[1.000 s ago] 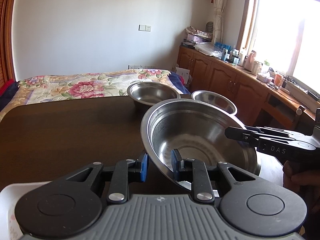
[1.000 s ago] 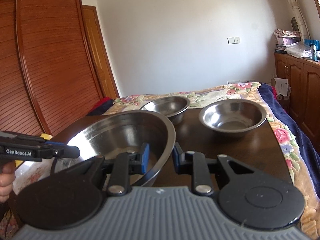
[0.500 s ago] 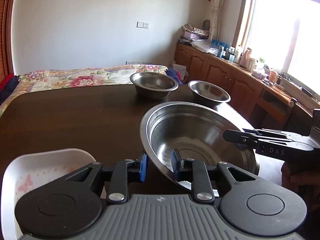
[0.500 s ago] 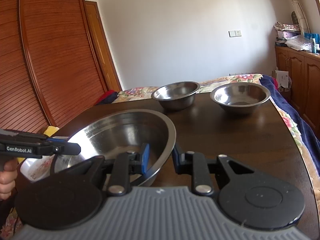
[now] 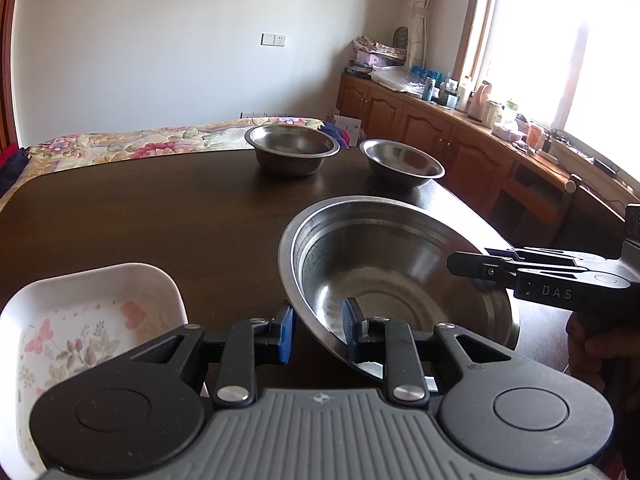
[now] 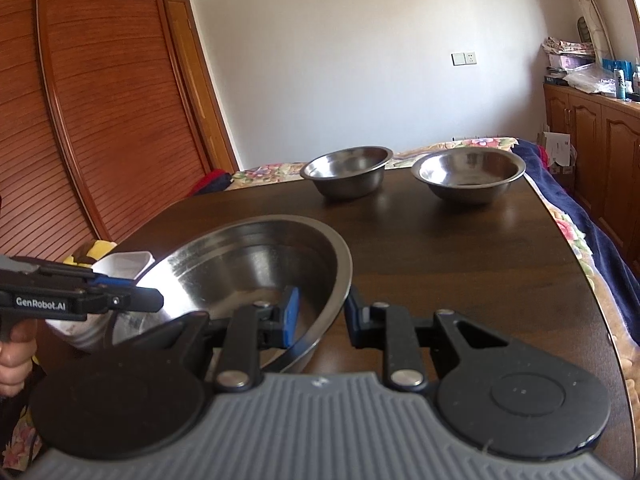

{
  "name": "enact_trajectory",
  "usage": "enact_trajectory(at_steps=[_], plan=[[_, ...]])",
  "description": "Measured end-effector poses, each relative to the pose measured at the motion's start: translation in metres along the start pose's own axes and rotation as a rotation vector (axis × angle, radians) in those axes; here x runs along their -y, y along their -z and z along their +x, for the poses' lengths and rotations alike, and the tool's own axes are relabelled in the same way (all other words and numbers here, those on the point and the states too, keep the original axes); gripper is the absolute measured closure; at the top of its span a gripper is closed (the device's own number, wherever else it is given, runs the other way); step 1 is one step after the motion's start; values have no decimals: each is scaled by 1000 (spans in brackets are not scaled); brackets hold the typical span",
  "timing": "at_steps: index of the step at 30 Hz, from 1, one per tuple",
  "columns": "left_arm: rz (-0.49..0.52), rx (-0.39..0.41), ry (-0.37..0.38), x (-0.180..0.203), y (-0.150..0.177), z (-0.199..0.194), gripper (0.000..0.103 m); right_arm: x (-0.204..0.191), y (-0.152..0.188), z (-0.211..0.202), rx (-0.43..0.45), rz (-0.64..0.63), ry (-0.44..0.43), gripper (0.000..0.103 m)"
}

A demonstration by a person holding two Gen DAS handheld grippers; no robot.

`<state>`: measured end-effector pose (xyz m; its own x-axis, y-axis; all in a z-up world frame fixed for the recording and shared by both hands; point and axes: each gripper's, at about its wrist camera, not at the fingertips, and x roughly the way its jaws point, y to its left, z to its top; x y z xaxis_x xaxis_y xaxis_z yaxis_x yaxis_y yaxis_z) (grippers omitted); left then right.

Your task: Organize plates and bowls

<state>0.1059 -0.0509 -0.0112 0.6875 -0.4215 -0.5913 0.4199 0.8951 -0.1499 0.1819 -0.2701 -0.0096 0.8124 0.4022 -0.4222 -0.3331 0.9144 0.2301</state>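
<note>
A large steel bowl [image 5: 400,272] [image 6: 256,264] hangs tilted over the near part of the dark wooden table [image 5: 140,208]. My left gripper [image 5: 317,330] is shut on its near left rim, one blue pad inside and one outside. My right gripper [image 6: 320,318] is shut on the opposite rim; in the left wrist view it [image 5: 456,266] reaches in from the right. Two smaller steel bowls [image 5: 292,150] [image 5: 402,162] stand side by side at the table's far edge. A white dish with a floral print [image 5: 92,320] sits at the near left, just beside the large bowl.
A bed with a flowered cover [image 5: 120,144] lies beyond the table. Wooden cabinets [image 5: 440,132] with clutter on top run along the right under a bright window. A slatted wooden wardrobe [image 6: 80,120] stands at the left. A person's hand [image 6: 12,356] holds the left gripper.
Both grippers have carried the large bowl back toward the near side of the table. The two small bowls now look farther off, and the white dish has come into view.
</note>
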Motion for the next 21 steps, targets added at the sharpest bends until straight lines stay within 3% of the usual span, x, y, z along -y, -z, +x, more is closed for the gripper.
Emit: enact_trajectory(at_steps=[21], plan=[[-1, -12, 3, -5, 4, -5, 74, -8, 2, -1, -31, -23, -27, 74]])
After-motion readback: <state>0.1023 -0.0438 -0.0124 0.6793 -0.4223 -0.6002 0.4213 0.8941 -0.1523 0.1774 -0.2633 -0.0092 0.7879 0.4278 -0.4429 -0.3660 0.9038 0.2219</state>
